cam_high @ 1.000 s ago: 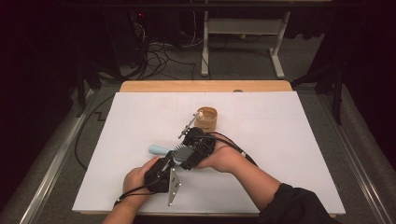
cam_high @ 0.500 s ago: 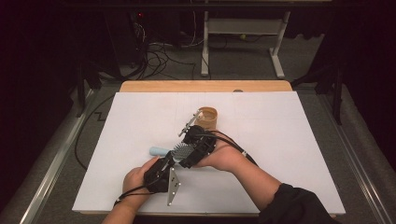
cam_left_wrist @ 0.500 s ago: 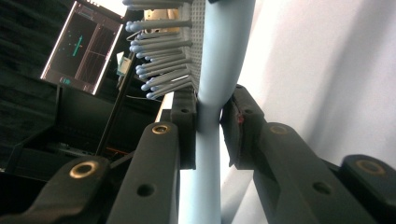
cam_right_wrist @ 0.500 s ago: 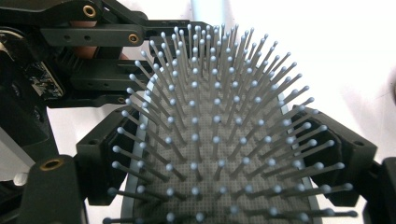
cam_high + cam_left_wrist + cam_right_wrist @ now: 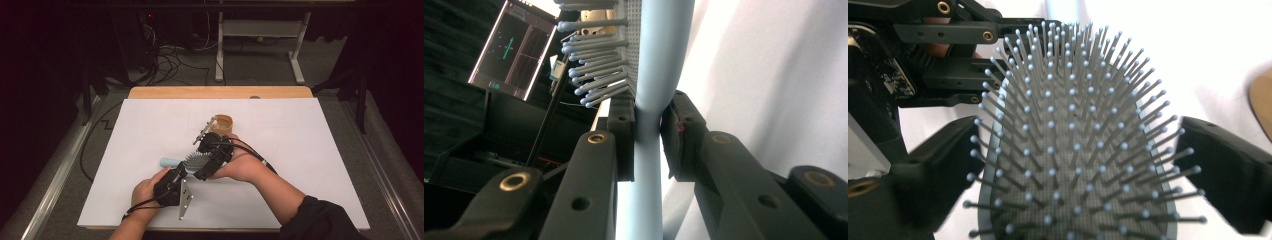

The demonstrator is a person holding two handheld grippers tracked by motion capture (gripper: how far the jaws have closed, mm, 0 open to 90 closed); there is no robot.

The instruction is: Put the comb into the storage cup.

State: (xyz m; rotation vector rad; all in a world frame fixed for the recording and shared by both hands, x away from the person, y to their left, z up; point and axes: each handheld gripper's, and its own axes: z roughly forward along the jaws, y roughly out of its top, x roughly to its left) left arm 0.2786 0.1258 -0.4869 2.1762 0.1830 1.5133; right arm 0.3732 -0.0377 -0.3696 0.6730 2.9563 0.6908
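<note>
hairbrush (image 5: 192, 162) handle clamped by left hand-held gripper (image 5: 648, 131), right hand-held gripper (image 5: 1073, 165) spread around bristles, wooden cup (image 5: 222, 124) beyond

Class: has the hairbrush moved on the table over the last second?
No. The hairbrush keeps its place below-left of the wooden cup in the high view.

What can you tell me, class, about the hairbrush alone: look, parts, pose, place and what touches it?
The hairbrush is pale blue with a round handle and a grey pad of ball-tipped bristles facing up. It lies low over the white table, near its middle. The left gripper clamps the handle; the right gripper has a jaw on either side of the head, contact unclear.
</note>
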